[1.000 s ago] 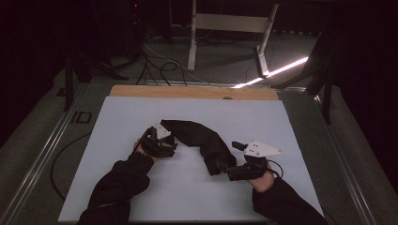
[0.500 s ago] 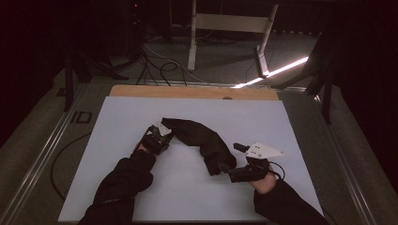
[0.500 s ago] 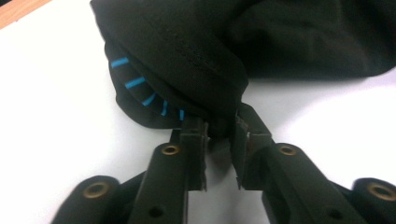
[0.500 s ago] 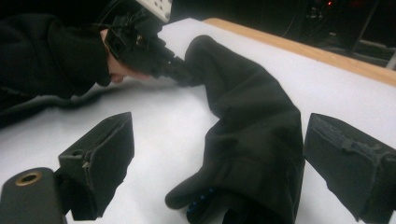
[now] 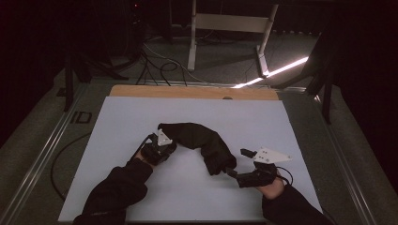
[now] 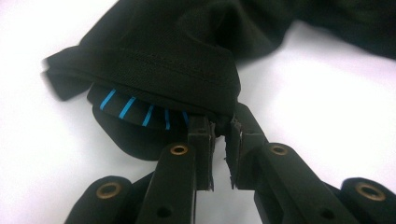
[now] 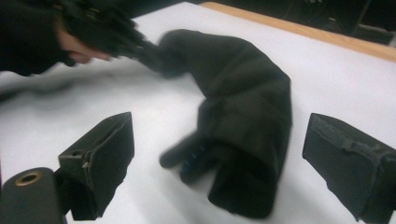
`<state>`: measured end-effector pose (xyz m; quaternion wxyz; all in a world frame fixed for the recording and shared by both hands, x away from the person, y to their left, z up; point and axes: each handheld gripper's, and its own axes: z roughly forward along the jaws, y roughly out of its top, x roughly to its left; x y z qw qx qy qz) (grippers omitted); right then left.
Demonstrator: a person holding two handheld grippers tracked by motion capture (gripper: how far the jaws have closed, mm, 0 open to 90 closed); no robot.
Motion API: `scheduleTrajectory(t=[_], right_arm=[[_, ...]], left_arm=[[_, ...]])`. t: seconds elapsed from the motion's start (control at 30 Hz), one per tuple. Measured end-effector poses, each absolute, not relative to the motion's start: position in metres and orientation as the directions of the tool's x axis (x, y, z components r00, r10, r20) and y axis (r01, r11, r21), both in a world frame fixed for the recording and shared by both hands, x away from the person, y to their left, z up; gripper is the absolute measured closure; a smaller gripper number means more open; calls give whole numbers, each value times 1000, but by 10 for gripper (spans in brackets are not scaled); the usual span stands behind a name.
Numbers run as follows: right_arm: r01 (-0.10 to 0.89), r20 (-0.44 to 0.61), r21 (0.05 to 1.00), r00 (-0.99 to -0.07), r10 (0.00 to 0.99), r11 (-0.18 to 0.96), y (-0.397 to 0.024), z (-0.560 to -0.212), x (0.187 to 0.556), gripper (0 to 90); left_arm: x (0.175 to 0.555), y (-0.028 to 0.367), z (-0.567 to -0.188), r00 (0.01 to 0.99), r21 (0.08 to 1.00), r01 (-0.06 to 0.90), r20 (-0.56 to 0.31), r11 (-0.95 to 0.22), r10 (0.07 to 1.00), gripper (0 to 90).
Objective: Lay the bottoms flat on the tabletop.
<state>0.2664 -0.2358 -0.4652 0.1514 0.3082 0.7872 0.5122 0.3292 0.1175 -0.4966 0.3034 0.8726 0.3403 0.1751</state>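
The counter (image 5: 141,112) is a flat, pale, matte sheet with a wooden strip along its far edge. On its middle lies a black garment (image 5: 202,140), soft knit cloth bunched into a curved roll that runs from the left hand-held gripper (image 5: 157,149) down toward the right hand-held gripper (image 5: 234,172).

The left hand-held gripper's jaws have just been closing, and they now stand nearly together, clenched on the stitched hem of the garment (image 6: 154,60) at its left end. The right hand-held gripper (image 7: 219,154) is released, its two padded black jaws spread wide on either side of the garment's (image 7: 247,121) near end, not pressing it.

The left gripper view shows what the high view cannot: a double row of stitching along the hem, and beneath it a dark inner layer with short bright blue stripes (image 6: 140,109). The right gripper view shows the roll's thick folded end standing off the counter, a small tab with blue marks poking out at its foot, blurred, and the person's left hand (image 7: 79,51) at the far end.
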Motion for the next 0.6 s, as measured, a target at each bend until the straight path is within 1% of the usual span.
scheduleTrajectory(t=[0.03,0.1,0.13,0.2,0.23,0.3,0.33,0.47,0.5,0.53,0.6], right_arm=[[333,77,899,-758,648,283,-238,-466,266,92],[339,79,897,-756,650,285,-241,-467,266,92],[345,84,896,-748,658,278,-246,-468,265,93],[350,89,895,-747,659,276,-247,-468,265,92],[354,92,896,-739,668,269,-249,-468,265,93],[356,90,894,-737,669,272,-250,-468,265,93],[356,90,894,-737,669,272,-250,-468,265,92],[385,91,870,-740,666,309,-246,-480,269,93],[397,94,861,-738,668,317,-246,-483,271,102],[409,95,853,-733,673,324,-245,-486,272,141],[439,102,832,-722,684,340,-244,-494,276,170]], left_arm=[[323,117,-496,716,651,482,92,-586,692,820],[323,117,-496,716,651,482,92,-586,692,820],[307,116,-494,744,646,472,73,-600,664,820],[301,116,-493,756,646,469,59,-602,652,820],[290,114,-492,774,644,453,58,-616,630,820],[290,114,-492,774,644,453,58,-616,630,820],[278,112,-491,791,646,440,51,-624,610,820],[268,113,-489,802,655,430,38,-621,596,820],[267,113,-488,804,658,430,34,-618,594,820],[266,114,-487,803,660,431,30,-616,595,820],[262,114,-487,808,657,432,23,-618,589,820]])
